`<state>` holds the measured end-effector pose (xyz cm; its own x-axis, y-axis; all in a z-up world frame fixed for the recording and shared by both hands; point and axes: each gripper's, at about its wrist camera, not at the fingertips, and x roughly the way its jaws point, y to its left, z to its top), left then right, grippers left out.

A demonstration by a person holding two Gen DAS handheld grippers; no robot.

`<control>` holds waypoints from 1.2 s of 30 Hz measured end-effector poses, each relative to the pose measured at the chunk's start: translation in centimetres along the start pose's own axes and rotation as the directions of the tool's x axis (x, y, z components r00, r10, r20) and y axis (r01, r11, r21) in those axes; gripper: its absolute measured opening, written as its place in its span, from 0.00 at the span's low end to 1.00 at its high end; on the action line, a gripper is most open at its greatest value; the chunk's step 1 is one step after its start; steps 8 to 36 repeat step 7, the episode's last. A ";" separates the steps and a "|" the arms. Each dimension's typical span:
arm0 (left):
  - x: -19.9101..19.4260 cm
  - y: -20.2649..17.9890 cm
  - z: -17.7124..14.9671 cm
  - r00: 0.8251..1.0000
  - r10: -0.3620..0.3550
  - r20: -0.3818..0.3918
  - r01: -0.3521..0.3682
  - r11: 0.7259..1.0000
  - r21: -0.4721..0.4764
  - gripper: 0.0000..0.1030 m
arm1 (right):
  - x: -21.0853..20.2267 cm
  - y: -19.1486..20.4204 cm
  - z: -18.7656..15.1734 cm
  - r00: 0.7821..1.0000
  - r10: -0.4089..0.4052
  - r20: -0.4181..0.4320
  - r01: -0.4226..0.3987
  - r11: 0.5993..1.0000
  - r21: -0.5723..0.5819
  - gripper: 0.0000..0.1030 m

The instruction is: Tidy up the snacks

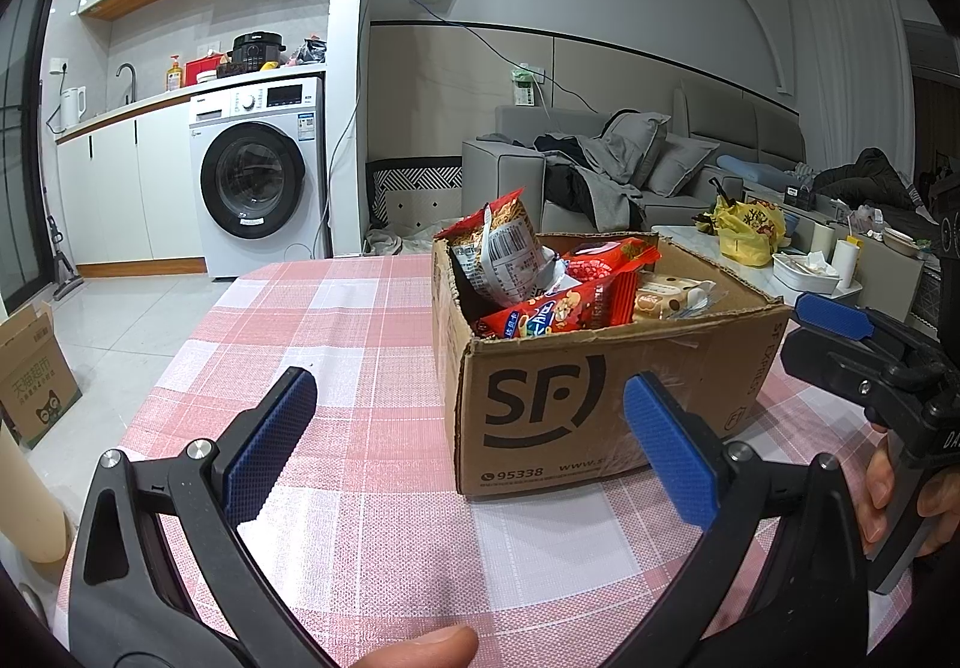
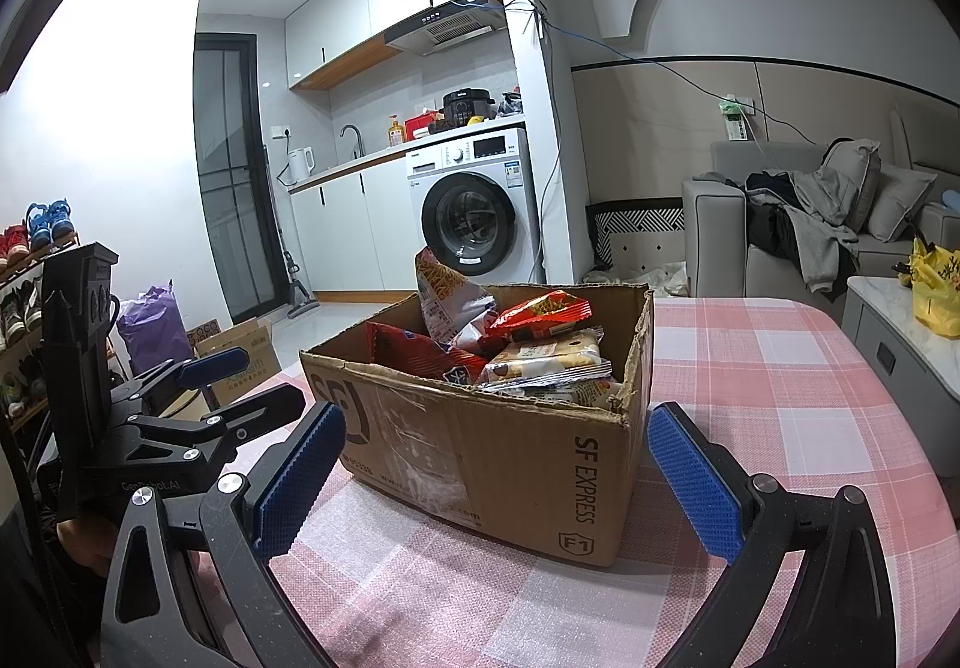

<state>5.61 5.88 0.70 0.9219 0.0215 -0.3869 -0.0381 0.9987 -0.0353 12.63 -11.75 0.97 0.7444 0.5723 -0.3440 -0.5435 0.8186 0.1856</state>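
While spread wide and empty above the pink checked tablecloth (image 1: 372, 344), left gripper (image 1: 474, 440) faces the printed front of the SF Express cardboard box (image 1: 600, 404), one blue pad overlapping its lower right corner in view. Right gripper (image 2: 498, 482) likewise released, its blue pads either side of the box's short end, holding nothing. Snack packets (image 2: 528, 344) piled inside the open box near the table's middle: a red bag, pale biscuit packs and a noodle packet (image 1: 504, 248) poking above the rim.
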 end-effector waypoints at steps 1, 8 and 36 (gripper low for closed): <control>0.0 0.0 0.0 1.000 -0.001 0.000 0.001 1.000 0.000 0.99 | -0.1 0.0 0.0 1.000 0.001 0.000 -0.001 1.000 0.000 1.00; 0.0 -0.1 0.0 1.000 -0.001 0.002 0.001 1.000 0.002 0.99 | -0.1 0.0 0.1 1.000 0.001 0.000 -0.001 1.000 0.000 1.00; 0.0 -0.1 0.0 1.000 -0.001 0.002 0.001 1.000 0.002 0.99 | -0.1 0.0 0.1 1.000 0.001 0.000 -0.001 1.000 0.000 1.00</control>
